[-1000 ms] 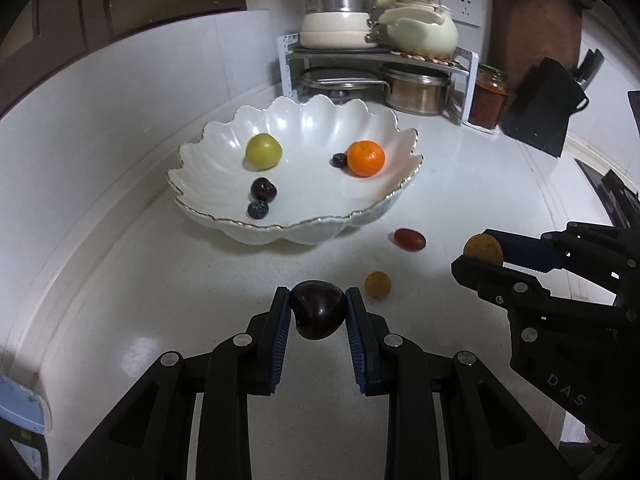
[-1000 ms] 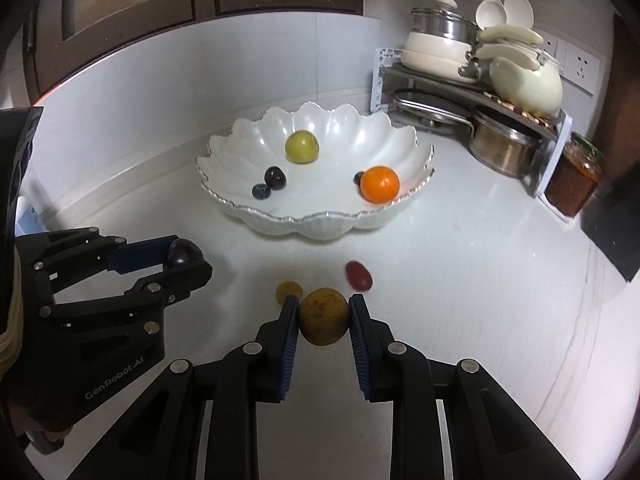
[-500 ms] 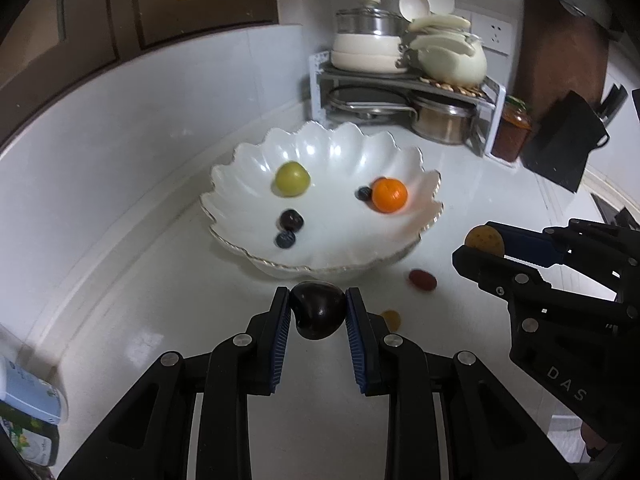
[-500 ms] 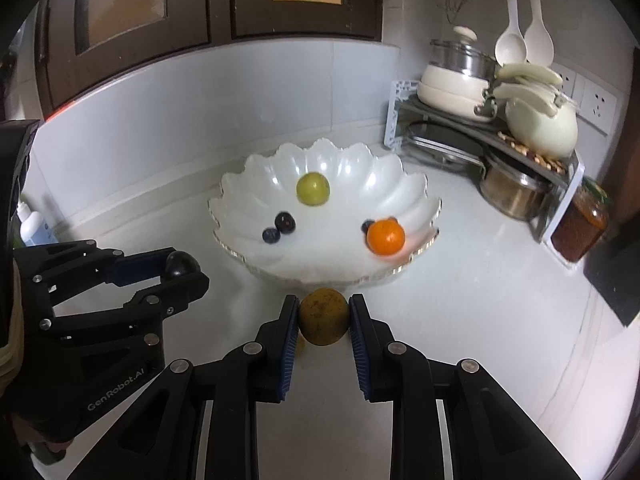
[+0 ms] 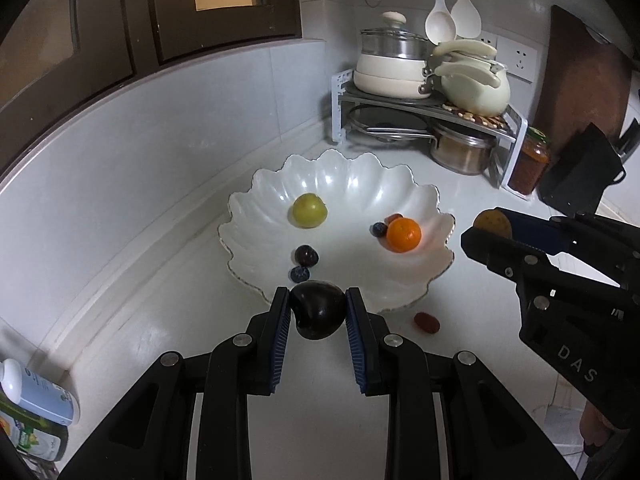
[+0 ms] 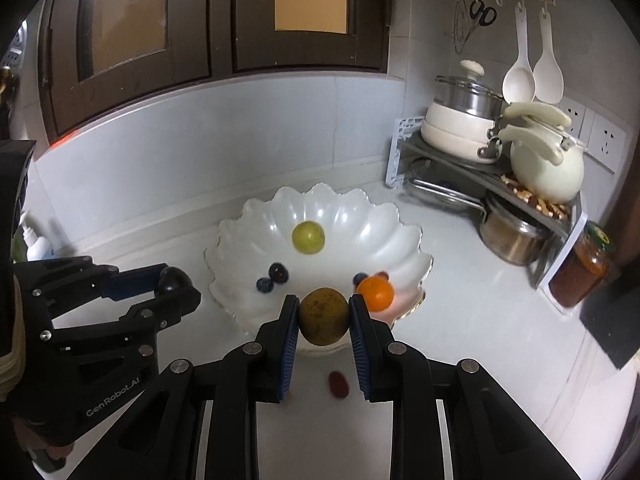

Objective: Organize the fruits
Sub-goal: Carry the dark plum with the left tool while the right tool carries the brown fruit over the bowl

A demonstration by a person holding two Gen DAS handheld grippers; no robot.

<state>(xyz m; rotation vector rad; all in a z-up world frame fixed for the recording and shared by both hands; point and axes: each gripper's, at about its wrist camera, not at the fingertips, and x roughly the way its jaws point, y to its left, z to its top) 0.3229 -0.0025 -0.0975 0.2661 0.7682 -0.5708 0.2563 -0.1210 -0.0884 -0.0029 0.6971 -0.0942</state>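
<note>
**Both jaws loaded, bowl just ahead**

The jaws of both grippers are closed on fruit. The left gripper (image 5: 318, 314) pinches a dark, near-black plum (image 5: 318, 312) between its blue pads, and the right gripper (image 6: 324, 316) clamps a speckled yellow-brown fruit (image 6: 324, 315) in the same way. Each fruit sits clear of the white counter (image 5: 160, 312), carried in the air.

Just past the fingertips, one small red fruit (image 5: 426, 322) lies loose on the counter beside the near rim of the bowl (image 5: 240, 208). The scalloped white bowl is the gathering place: inside it lie a yellow-green fruit (image 5: 309, 210), an orange (image 5: 404, 234) with a blueberry (image 5: 378, 229) touching it, and a dark cherry-like fruit (image 5: 306, 256) just beside a second blueberry (image 5: 299, 275). Beyond, against the tiled wall, a metal rack (image 5: 432, 108) holds pots and a pale kettle, and a jar (image 5: 534, 162) of red paste stands at its end.

The step in hand looks like the carry: two fruits lifted and brought toward the bowl together. The next move likely calls for taking each gripper over the rim, lowering into a bare patch of the basin away from the fruit already there, and parting the jaws gently so the round fruit neither drops hard nor rolls out. The red fruit on the counter would remain to collect.
</note>
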